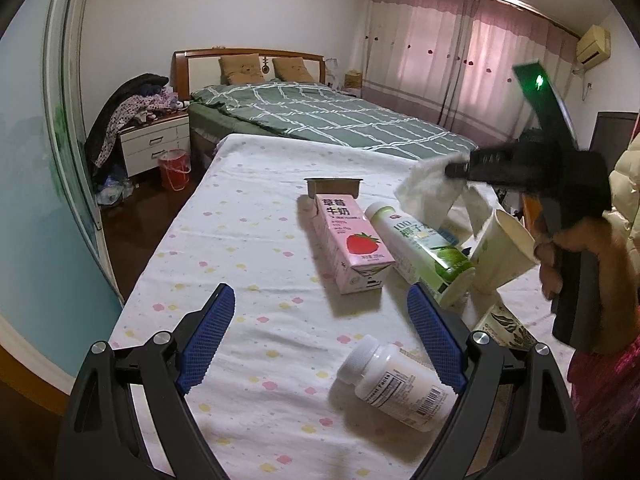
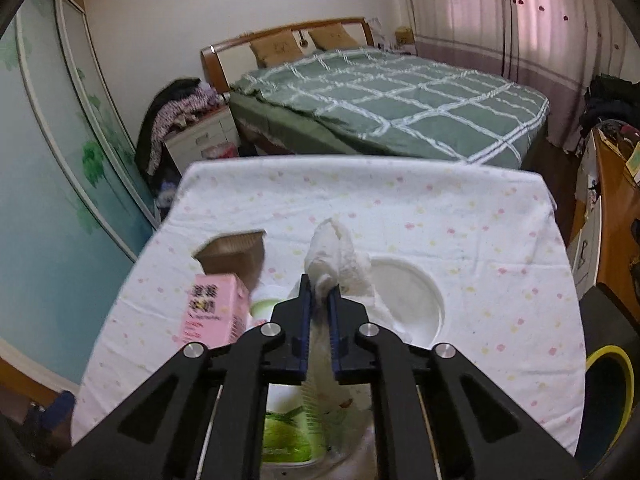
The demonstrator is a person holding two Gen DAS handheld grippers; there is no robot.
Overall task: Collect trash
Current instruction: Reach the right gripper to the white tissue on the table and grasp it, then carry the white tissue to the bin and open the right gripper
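Note:
My right gripper (image 2: 319,285) is shut on a crumpled white tissue (image 2: 334,254) and holds it above the table; from the left wrist view the tissue (image 1: 430,194) hangs over the paper cup (image 1: 506,252). My left gripper (image 1: 320,304) is open and empty, low over the table. A white pill bottle (image 1: 394,382) lies by its right finger. A pink strawberry milk carton (image 1: 352,246), a white and green drink bottle (image 1: 420,250) and a brown tub (image 1: 334,187) lie ahead. The carton (image 2: 214,310) and tub (image 2: 236,258) also show below the right gripper.
The table wears a white dotted cloth (image 1: 248,208). A white round lid (image 2: 408,300) lies on it. A patterned cup (image 1: 506,326) lies at the right edge. A bin with a yellow rim (image 2: 610,384) stands right of the table. A green bed (image 2: 392,100) is behind.

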